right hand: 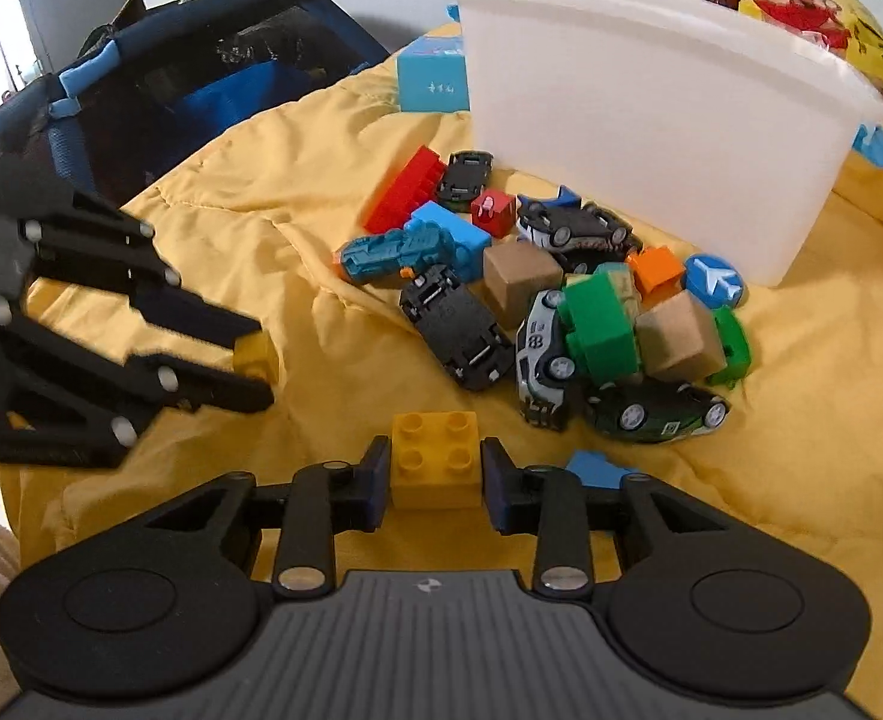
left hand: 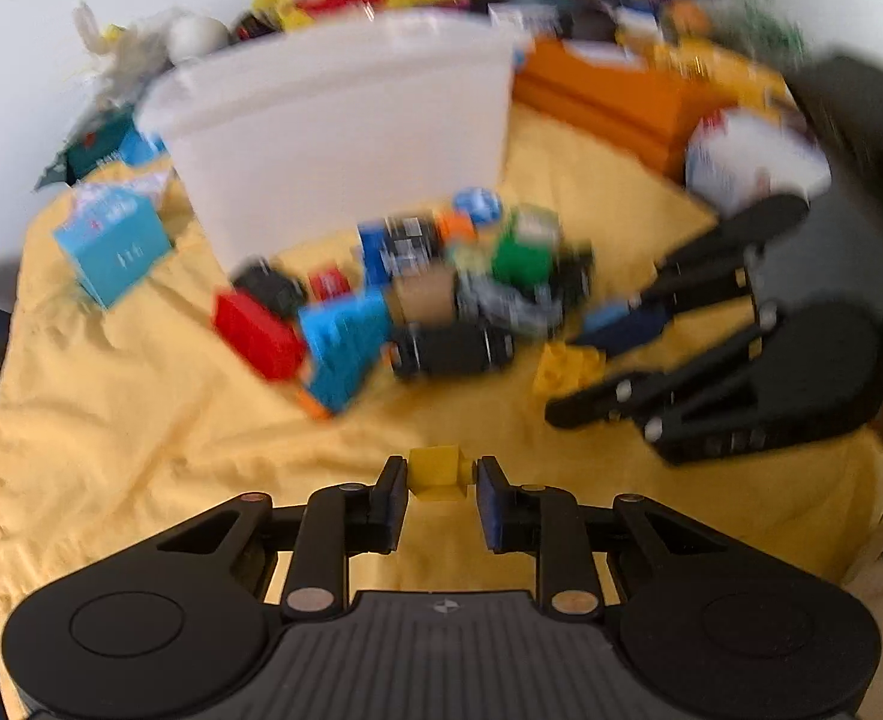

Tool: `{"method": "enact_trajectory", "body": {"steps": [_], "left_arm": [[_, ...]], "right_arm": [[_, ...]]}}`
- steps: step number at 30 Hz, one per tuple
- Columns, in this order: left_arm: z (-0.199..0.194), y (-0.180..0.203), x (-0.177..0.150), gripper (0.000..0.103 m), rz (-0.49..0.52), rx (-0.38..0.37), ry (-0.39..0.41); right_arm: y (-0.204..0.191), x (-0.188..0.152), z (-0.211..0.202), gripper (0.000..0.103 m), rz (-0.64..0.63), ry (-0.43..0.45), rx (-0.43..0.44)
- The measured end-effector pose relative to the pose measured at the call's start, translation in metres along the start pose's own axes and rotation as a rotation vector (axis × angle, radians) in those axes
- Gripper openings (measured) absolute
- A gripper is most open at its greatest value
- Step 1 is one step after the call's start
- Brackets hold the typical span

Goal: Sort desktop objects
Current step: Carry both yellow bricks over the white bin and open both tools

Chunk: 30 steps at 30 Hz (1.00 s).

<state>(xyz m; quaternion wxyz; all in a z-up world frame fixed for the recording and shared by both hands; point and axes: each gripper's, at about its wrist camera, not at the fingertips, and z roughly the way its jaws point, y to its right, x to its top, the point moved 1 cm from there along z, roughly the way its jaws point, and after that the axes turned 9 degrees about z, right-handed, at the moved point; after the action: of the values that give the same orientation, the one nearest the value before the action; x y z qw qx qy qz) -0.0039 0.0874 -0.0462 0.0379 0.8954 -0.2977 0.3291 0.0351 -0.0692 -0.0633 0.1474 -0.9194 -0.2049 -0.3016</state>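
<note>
Both grippers hold yellow bricks: left gripper [left hand: 441, 483] fingers clamp a small yellow brick [left hand: 438, 471], right gripper [right hand: 435, 474] fingers grip a studded yellow brick [right hand: 435, 459], near the toy pile [right hand: 537, 306] before the white bin [right hand: 645, 120].

The left gripper [left hand: 440, 477] angles downward, its jaws drawn in against the two sides of a small yellow brick [left hand: 435, 471], pads touching it; seen from the right wrist view, the same gripper [right hand: 255, 369] reaches in from the left edge with that brick between its fingertips; the right gripper [right hand: 435, 471] also points downward, jaws set close on either side of a larger yellow studded brick [right hand: 435, 462], the pads meeting its faces.
</note>
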Motion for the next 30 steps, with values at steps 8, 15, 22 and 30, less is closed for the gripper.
{"method": "enact_trajectory", "body": {"steps": [8, 15, 22, 30], "left_arm": [[-0.061, -0.052, 0.1, 0.028, -0.005, 0.114, 0.311], [-0.026, -0.1, 0.189, 0.028, -0.011, 0.188, 0.407], [0.072, -0.115, 0.202, 0.029, -0.07, 0.218, 0.196], [0.045, -0.106, 0.187, 0.052, -0.109, 0.219, 0.226]], "right_arm": [[0.026, 0.07, -0.064, 0.035, -0.003, 0.236, -0.082], [0.07, 0.158, -0.069, 0.035, 0.115, 0.384, -0.213], [0.093, 0.18, -0.015, 0.036, 0.22, 0.284, -0.283], [0.092, 0.171, -0.027, 0.04, 0.231, 0.296, -0.261]]}}
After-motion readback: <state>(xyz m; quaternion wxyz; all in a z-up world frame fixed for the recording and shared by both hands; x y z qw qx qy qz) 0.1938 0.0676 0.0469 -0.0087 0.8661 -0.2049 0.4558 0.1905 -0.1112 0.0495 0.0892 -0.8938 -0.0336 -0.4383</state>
